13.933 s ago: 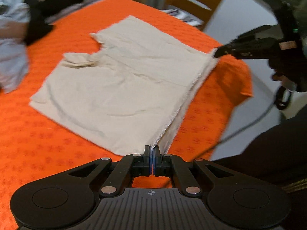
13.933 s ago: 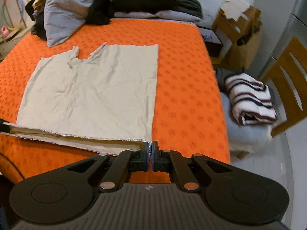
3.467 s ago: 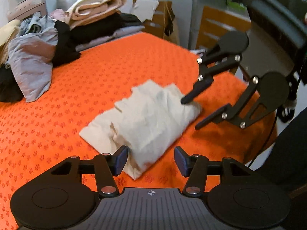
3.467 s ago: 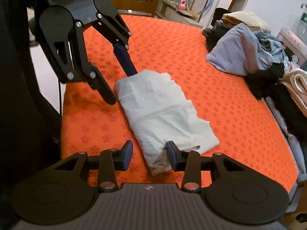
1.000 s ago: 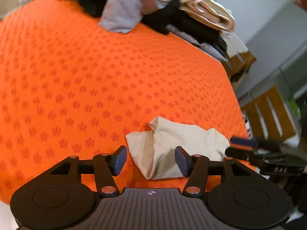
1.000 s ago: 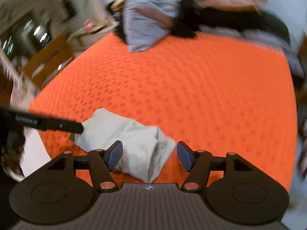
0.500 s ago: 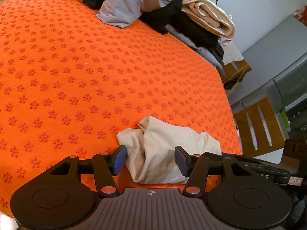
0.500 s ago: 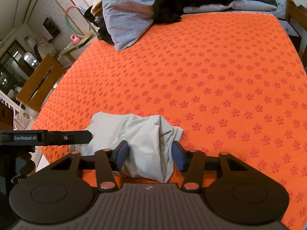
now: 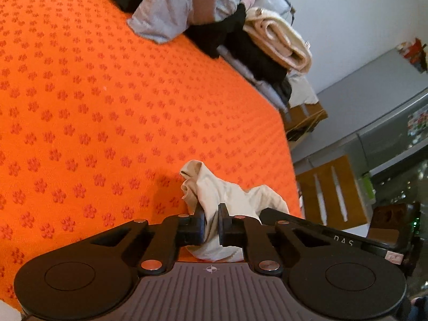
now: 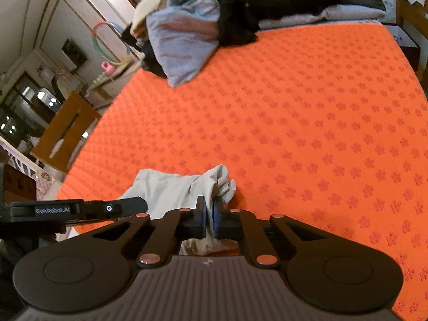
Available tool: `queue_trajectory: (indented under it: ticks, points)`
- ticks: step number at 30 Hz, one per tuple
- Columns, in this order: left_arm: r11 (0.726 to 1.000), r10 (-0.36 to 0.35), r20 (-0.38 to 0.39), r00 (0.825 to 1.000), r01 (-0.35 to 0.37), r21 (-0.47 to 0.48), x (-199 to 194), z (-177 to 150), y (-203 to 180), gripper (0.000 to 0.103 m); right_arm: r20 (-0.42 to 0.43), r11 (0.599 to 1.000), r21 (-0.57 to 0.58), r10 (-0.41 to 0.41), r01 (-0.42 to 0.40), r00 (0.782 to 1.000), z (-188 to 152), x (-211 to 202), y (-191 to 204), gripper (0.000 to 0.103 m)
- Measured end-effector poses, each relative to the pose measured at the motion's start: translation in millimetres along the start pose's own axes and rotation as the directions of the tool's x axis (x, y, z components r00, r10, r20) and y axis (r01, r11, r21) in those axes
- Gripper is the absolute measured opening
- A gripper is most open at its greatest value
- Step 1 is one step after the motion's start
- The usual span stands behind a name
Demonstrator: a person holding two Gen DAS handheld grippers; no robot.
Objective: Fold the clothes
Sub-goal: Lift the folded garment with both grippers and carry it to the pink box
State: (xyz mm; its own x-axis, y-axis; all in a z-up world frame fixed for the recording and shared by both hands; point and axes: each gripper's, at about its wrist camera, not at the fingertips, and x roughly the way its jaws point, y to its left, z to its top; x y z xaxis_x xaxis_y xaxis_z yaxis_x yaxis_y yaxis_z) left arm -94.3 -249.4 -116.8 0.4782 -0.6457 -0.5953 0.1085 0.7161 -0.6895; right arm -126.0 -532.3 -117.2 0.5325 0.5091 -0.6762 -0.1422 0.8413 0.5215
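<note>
Fingers of both grippers, left (image 9: 211,227) and right (image 10: 209,221), clamped on bunched beige garment (image 9: 227,198) at lower-centre frame, bed (image 9: 80,107) edge. Probably carrying folded bundle; next needs a set-down spot.

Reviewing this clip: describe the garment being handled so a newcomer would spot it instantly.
Start with the orange flower-print bedspread. At its near edge lies a small bunched cream garment, pinched by both the left gripper and the right gripper. It sits alone, apart from the grey and black clothes pile at the far side.
</note>
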Motion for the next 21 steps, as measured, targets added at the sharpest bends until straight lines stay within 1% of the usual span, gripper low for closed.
queue_trajectory:
  ticks: [4, 8, 11, 15, 21]
  points:
    - [0.999, -0.015, 0.062, 0.998, 0.018, -0.043, -23, 11, 5, 0.012, 0.024, 0.998, 0.025, 0.057, -0.057, 0.998, 14, -5, 12, 0.006]
    - [0.996, -0.014, 0.14, 0.99, 0.025, -0.082, -55, 25, 16, 0.012, 0.034, 0.993, 0.03, 0.117, -0.118, 0.993, 30, 2, 33, 0.006]
    - [0.996, -0.001, 0.192, 0.981, 0.02, -0.093, -80, 36, 28, 0.012, 0.035, 0.988, 0.015, 0.156, -0.157, 0.987, 42, 16, 57, 0.006]
    - [0.994, 0.022, 0.243, 0.97, 0.005, -0.112, -115, 53, 55, 0.012, 0.028, 0.98, -0.009, 0.197, -0.197, 0.98, 55, 43, 95, 0.006]
    - [0.993, 0.044, 0.283, 0.958, -0.011, -0.116, -169, 97, 116, 0.012, 0.013, 0.968, -0.044, 0.25, -0.249, 0.968, 71, 99, 165, 0.006]
